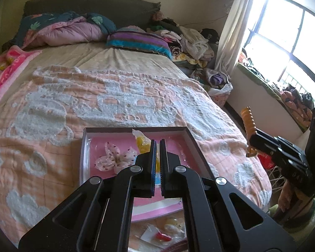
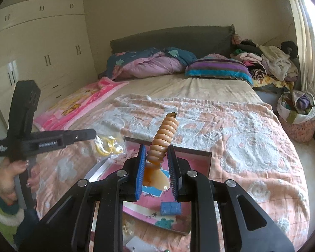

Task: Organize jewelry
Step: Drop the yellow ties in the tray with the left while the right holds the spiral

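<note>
My left gripper [image 1: 158, 141] is shut on a clear plastic bag of yellow rings [image 1: 142, 145], held above an open box with a pink lining [image 1: 136, 128]. A pale flower ornament [image 1: 115, 157] lies inside the box. In the right wrist view the bag [image 2: 107, 145] hangs from the left gripper's tip [image 2: 93, 135]. My right gripper [image 2: 156, 147] is shut on an amber ribbed cone-shaped stand [image 2: 163, 134], which tilts upward over the box's far rim [image 2: 191, 149]. In the left wrist view the stand [image 1: 248, 121] and right gripper [image 1: 251, 140] hover beyond the bed's right edge.
The box rests on a peach and white blanket [image 1: 94, 96] on a bed. A small blue block [image 2: 170, 209] lies on pink printed card. Pillows [image 2: 218, 68], a clothes pile [image 2: 268, 63], a fabric basket [image 2: 298, 113] and wardrobes [image 2: 42, 52] surround the bed. A person's hand [image 2: 8, 178] holds the left gripper's handle.
</note>
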